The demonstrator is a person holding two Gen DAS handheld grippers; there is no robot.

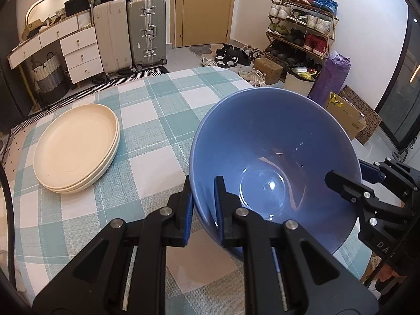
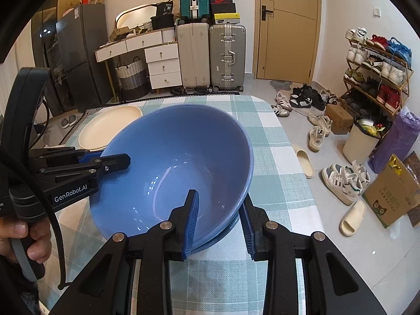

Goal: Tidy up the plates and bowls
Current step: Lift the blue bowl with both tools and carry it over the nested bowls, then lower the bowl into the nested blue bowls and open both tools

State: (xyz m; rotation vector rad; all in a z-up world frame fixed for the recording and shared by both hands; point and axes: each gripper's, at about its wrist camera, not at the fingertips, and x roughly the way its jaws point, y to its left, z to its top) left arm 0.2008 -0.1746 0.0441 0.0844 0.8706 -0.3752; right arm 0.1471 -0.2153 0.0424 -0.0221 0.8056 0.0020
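Observation:
A blue bowl [image 1: 273, 152] is held tilted over the checked table, nested on a second blue bowl whose rim shows beneath it [image 2: 225, 229]. My left gripper [image 1: 203, 210] is shut on the bowl's near-left rim, one finger inside and one outside. My right gripper [image 2: 220, 225] straddles the opposite rim, with one pad inside and the other a little off the outer wall; it also shows in the left wrist view [image 1: 349, 183]. A stack of cream plates [image 1: 76, 144] lies on the table's left side, and is partly hidden behind the bowl in the right wrist view [image 2: 110, 126].
The table [image 1: 157, 105] has a teal and white checked cloth. Beyond it are suitcases [image 1: 145, 31], a white drawer unit [image 1: 78, 52], a shoe rack [image 1: 302, 26], loose shoes and cardboard boxes [image 2: 388, 197] on the floor.

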